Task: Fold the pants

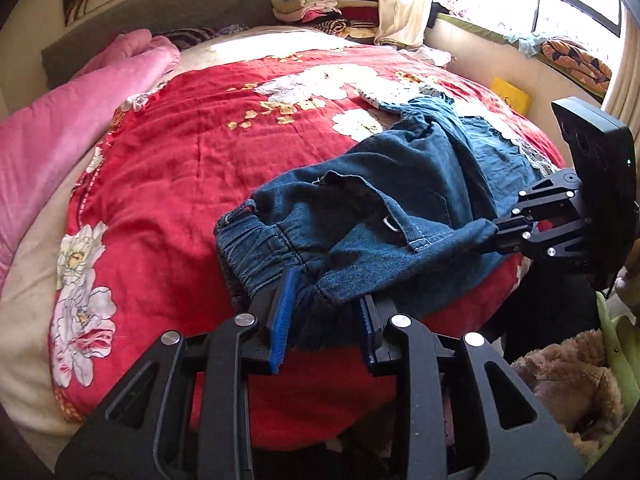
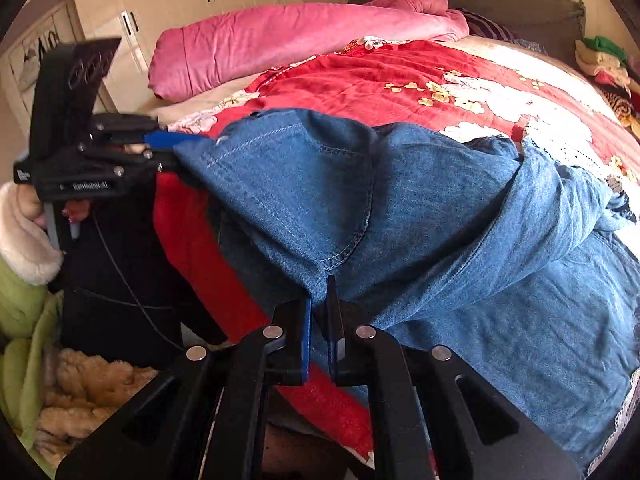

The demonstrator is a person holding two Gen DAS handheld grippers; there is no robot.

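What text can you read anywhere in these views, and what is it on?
White lettering on the left gripper body: blurred, not readable for certain.
Small white mark at that body's left end: too small to read.
Pants, quilt, yellow box: no readable text.

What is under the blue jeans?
Under the blue denim jeans lies the red flowered quilt on the bed. Whatever sits directly beneath the denim is covered.
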